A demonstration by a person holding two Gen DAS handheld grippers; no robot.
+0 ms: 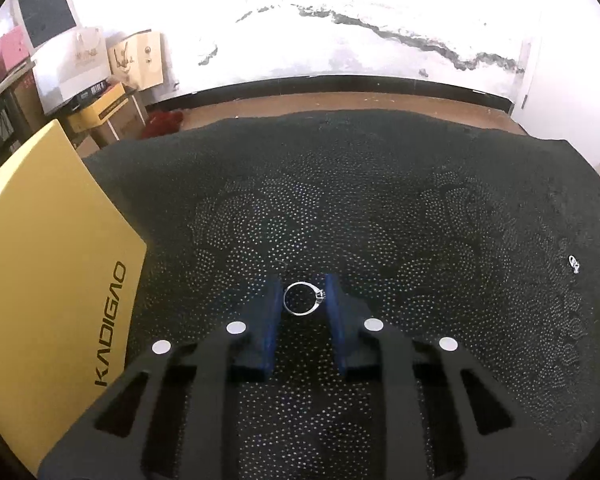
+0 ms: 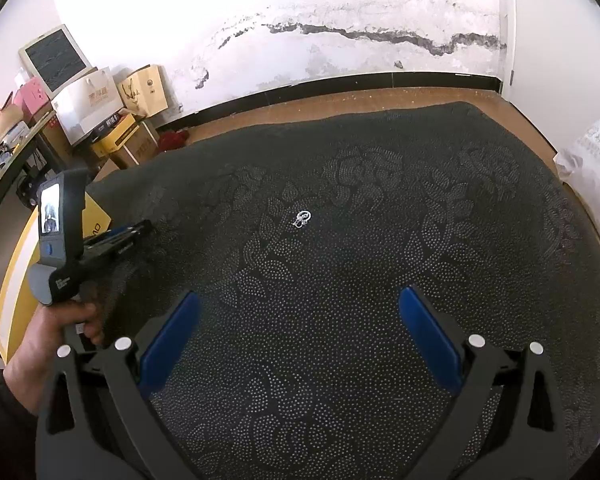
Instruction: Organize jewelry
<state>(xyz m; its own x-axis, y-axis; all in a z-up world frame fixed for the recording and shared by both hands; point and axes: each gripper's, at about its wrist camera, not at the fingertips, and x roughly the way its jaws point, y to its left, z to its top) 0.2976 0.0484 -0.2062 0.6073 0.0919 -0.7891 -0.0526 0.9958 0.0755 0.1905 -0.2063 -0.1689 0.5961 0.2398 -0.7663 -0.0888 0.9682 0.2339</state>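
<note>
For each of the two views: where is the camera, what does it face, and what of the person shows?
Left wrist: behind the left claw, facing the ring between its fingers, yellow box alongside.
Right wrist: behind the open right claw, facing a small silver piece; the person's left hand shows.
Shared: dotted black cloth, silver piece, cracked wall.

A dark dotted cloth (image 1: 380, 184) carries a silver ring (image 1: 303, 299), a small clasp (image 1: 575, 264) and a yellow box (image 1: 48, 264).
</note>
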